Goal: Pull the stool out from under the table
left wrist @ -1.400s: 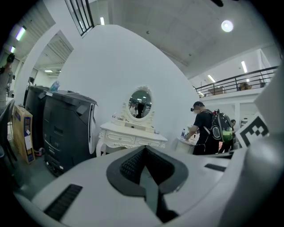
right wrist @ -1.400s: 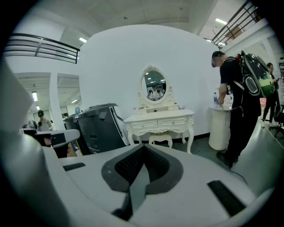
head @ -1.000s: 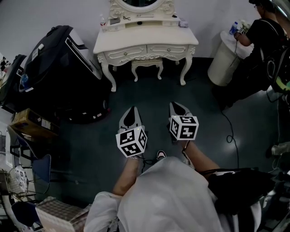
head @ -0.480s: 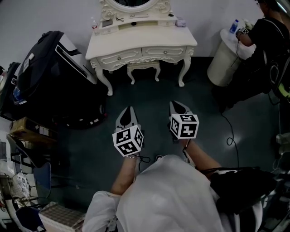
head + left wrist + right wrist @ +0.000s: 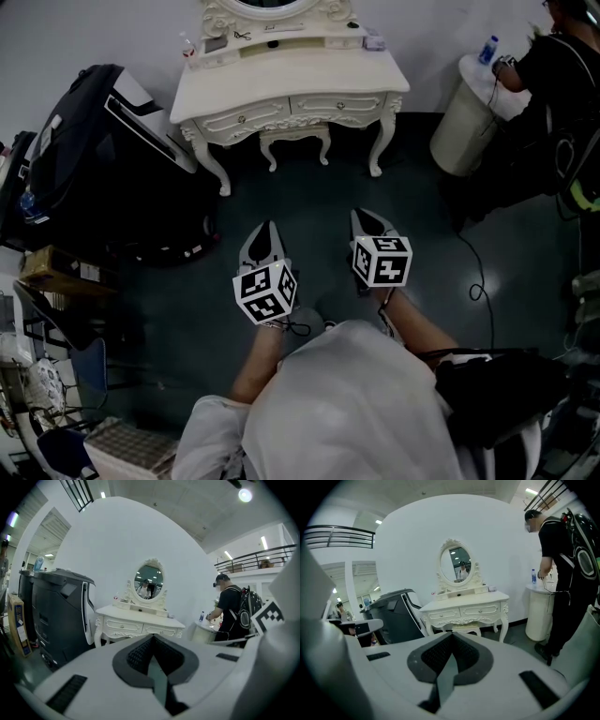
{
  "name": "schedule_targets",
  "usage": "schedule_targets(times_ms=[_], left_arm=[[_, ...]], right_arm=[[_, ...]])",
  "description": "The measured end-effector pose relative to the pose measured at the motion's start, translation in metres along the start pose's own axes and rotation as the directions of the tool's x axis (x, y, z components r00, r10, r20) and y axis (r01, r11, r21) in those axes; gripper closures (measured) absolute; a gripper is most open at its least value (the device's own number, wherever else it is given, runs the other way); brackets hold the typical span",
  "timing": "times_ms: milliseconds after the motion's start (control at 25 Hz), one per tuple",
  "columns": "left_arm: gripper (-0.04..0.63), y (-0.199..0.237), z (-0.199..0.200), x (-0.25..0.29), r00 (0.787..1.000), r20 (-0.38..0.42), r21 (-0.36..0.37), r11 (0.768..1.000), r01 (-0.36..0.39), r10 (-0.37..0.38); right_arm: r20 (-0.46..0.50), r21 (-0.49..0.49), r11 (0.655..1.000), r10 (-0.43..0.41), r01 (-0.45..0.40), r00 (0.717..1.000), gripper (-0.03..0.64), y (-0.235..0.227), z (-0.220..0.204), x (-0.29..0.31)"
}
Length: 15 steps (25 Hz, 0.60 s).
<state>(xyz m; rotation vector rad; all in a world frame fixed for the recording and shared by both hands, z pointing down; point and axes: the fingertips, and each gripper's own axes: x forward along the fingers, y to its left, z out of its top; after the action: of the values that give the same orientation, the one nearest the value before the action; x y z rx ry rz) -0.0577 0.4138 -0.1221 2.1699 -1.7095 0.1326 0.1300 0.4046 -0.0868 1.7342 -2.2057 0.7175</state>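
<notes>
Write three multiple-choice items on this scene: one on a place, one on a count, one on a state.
1. The cream carved stool stands:
A) under the cream dressing table
B) on top of that table
C) right beside the grippers

2. Drawers in the table's front:
A) one
B) two
C) four

3. The left gripper has its jaws:
A) wide open
B) shut on a stool leg
C) shut, with nothing held

Answers:
1 A: in the head view the stool's legs show between the table's legs.
2 B: two knobbed fronts sit side by side.
3 C: in the left gripper view the pads meet with nothing between them.
</notes>
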Motion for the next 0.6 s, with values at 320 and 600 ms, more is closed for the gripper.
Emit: schedule_targets(times_ms=[320,600], left_arm=[[0.589,0.012,-0.010,0.032,1.000,-0.022,-0.023,1.000,0.010,-0.011],[0.589,0.035,0.006,0.090,1.000,-0.014,-0.037,0.999,0.019,-0.019]], right_arm=[[-0.030,0.011,1.000,-0.028,0.029,0.999,0.618,-0.012,-0.005,0.027],[-0.029,-0.002,0.998,-0.055,0.055,0.998,0.618,-0.020,0.019,0.073]])
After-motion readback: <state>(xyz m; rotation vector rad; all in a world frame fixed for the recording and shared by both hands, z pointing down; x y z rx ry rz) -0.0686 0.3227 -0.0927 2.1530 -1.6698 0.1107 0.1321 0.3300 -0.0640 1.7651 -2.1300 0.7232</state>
